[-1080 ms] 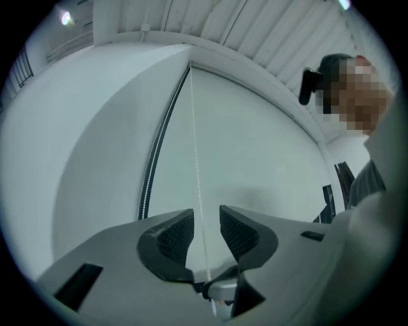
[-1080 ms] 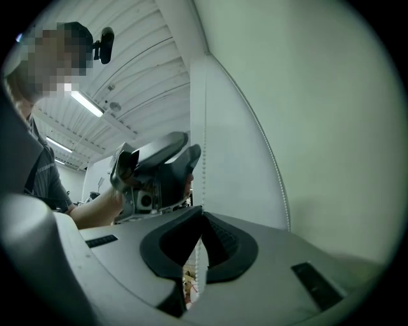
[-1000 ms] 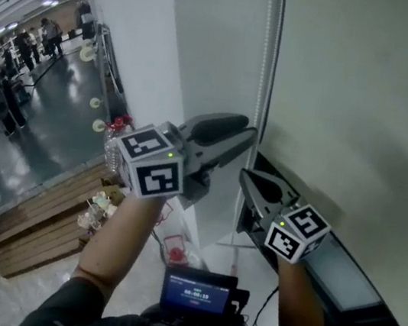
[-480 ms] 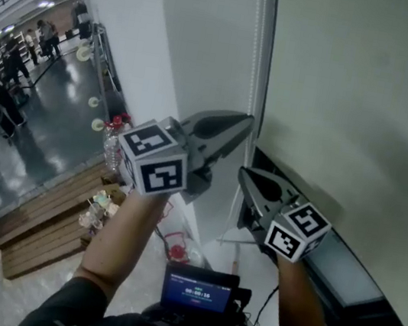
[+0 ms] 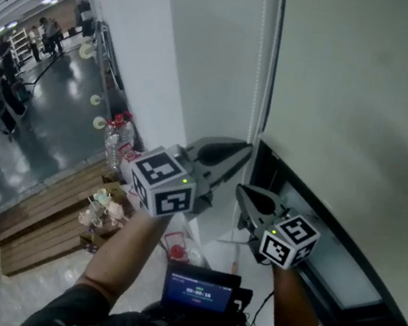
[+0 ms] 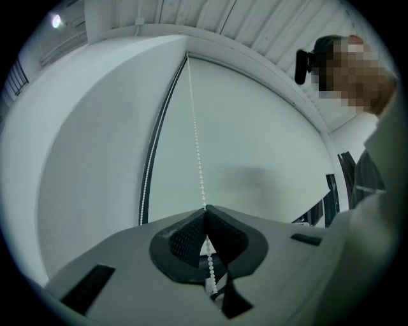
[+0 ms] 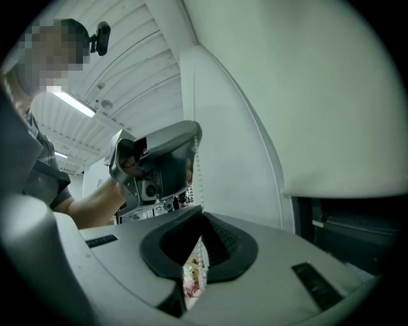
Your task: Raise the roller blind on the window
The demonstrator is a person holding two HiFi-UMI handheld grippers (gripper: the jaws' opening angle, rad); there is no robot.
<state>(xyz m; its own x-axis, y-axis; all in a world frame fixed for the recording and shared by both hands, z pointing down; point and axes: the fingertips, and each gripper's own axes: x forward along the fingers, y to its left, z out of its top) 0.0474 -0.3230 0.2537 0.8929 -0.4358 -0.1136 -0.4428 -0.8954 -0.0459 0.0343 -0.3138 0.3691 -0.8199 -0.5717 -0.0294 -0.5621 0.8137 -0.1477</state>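
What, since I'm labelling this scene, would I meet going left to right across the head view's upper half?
people in the hall → bottles → white wall → bead chain → roller blind

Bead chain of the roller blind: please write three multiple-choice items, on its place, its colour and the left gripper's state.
1. In the head view, where does the bead chain hang?
A. beside the blind's left edge
B. beside its right edge
C. across its middle

2. What colour is the chain?
A. black
B. white
C. red

3. How do the left gripper's jaws stand?
A. wide apart
B. closed on nothing
C. closed on the chain

Answers:
1 A, the chain runs down beside the left edge.
2 B, its beads look white.
3 C, the tips meet with beads between them.
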